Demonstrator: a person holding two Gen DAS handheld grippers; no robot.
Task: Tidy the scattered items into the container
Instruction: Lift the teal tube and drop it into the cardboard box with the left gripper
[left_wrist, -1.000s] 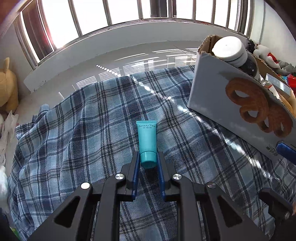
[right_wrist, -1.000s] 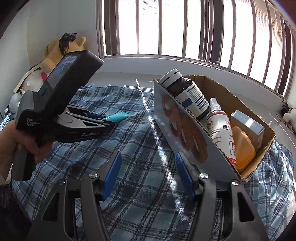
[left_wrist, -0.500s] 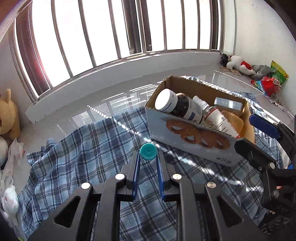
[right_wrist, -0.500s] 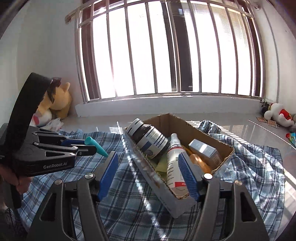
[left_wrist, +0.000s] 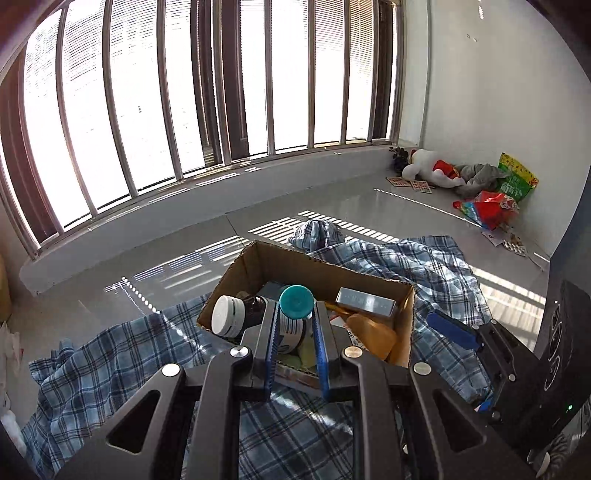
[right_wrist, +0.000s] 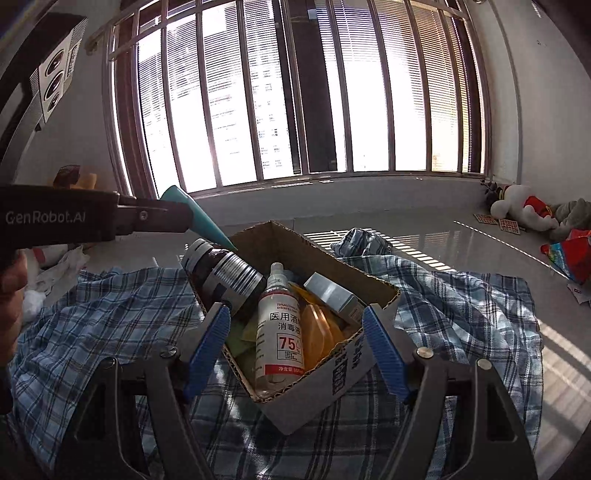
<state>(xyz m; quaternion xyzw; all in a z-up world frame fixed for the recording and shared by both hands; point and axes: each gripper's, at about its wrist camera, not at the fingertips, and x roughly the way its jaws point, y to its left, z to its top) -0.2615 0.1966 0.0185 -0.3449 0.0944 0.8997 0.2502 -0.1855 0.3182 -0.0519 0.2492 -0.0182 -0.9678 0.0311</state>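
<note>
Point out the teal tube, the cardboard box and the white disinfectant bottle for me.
teal tube (left_wrist: 295, 302): left wrist view, on its round cap.
cardboard box (right_wrist: 343, 373): right wrist view, on the near outer wall.
white disinfectant bottle (right_wrist: 280, 325): right wrist view, on its label.

The cardboard box (right_wrist: 373, 295) is sitting open at the top on the checked cloth (right_wrist: 461, 306), so the way in from above is standing clear. Inside, a dark jar (right_wrist: 229, 277), a white spray bottle (right_wrist: 279, 325), an orange case (right_wrist: 317, 336) and a silver carton (right_wrist: 334, 295) are filling most of the floor; bare room is showing only at the far back corner. The left hand-held gripper (left_wrist: 295, 314), carrying the teal tube (left_wrist: 295, 301), is hanging over the jar. The right hand-held gripper (right_wrist: 295, 343), jaws opening with nothing pressed between the pads, is crowding the near corner. Cloth and floor around the box are lying free.
</note>
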